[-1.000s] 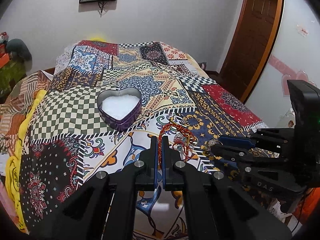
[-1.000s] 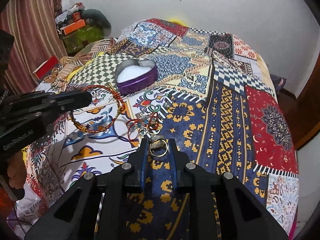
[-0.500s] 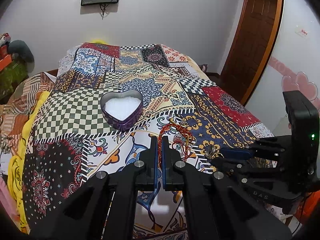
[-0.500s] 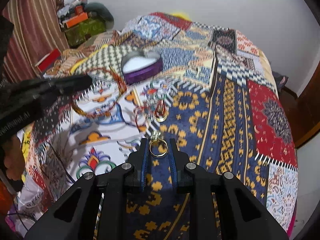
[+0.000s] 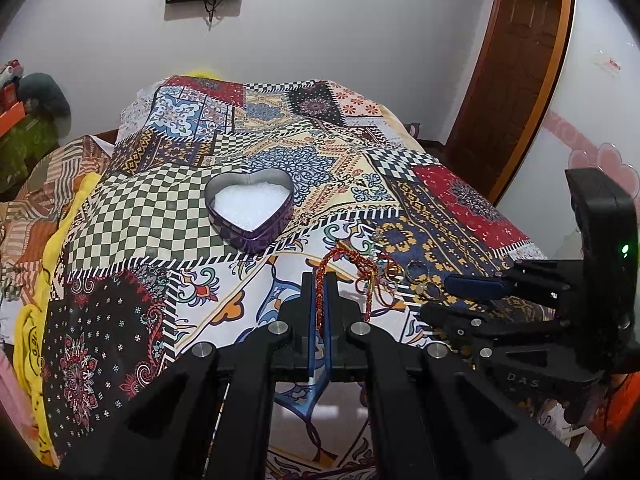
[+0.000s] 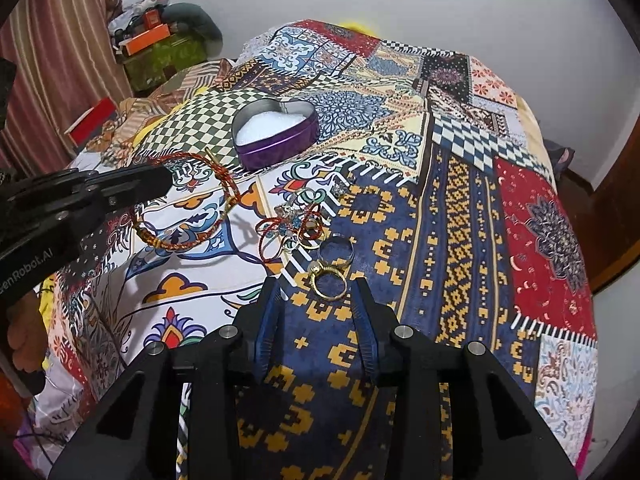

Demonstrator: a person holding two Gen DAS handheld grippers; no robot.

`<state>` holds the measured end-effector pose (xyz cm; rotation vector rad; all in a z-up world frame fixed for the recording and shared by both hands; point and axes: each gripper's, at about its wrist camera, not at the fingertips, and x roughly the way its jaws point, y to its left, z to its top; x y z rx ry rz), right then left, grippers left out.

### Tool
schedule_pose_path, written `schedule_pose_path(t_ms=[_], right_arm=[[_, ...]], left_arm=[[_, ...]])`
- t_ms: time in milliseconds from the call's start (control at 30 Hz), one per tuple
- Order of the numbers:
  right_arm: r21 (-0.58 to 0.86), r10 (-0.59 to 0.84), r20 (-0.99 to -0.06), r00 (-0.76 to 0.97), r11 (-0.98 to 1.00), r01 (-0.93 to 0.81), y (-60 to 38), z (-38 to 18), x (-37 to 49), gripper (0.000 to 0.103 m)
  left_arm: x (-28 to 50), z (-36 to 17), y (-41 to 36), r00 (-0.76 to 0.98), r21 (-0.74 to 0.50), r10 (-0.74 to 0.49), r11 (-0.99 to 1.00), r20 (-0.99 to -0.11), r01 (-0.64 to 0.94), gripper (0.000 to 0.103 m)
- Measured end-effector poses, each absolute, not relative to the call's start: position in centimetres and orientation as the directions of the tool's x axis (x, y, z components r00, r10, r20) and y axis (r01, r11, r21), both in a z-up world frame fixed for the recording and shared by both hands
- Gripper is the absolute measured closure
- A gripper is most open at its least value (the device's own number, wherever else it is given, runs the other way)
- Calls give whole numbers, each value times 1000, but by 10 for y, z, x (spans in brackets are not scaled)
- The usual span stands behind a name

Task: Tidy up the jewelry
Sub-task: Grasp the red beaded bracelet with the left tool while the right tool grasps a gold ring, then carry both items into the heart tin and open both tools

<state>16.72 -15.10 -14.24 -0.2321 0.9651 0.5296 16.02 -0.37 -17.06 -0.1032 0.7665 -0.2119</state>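
Right wrist view has the right tongs just opened wide around the gold ring, now lying flat on the bed untouched, tin far ahead-left, while left tongs pinch the red bracelet.

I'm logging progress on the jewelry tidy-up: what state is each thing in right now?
Heart-shaped tin: open, no jewelry visible inside.
Braided bracelet: clamped in the left gripper, lifted.
Gold ring: lying on the bedspread, between the right gripper's fingers, untouched.
Right gripper: jaws have just been opening.
Silver ring: lying loose.
Red cord tangle: heaped, unsorted.
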Motion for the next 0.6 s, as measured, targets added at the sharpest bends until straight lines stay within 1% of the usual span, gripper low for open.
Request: schedule_pose_path(t_ms=[100,167,200,233,400,600], right_arm=[[48,328,-822,465,853,-519,-152,-147,170,70],[49,329,-818,471,856,-514,-151,-147,174,76],[46,327,-818,472,857,-513,-150,-148,175,83],[45,326,-819,472,856,-514,-150,-148,176,85],[54,340,-813,473,852,-520,-148,-142,174,85],[64,375,-767,520,851,-521,-146,-115,174,85]], left_arm=[[162,-173,-2,698,-172,-223,975,-681,143,102],[162,-174,-2,697,-175,-223,975,-682,140,102],[162,-174,-1,697,-175,-222,975,-682,139,102],[163,-174,-1,698,-175,-220,975,-682,137,102],[163,-169,2,711,-164,-206,978,-672,129,102],[170,-155,10,741,-150,-183,982,-646,112,102]])
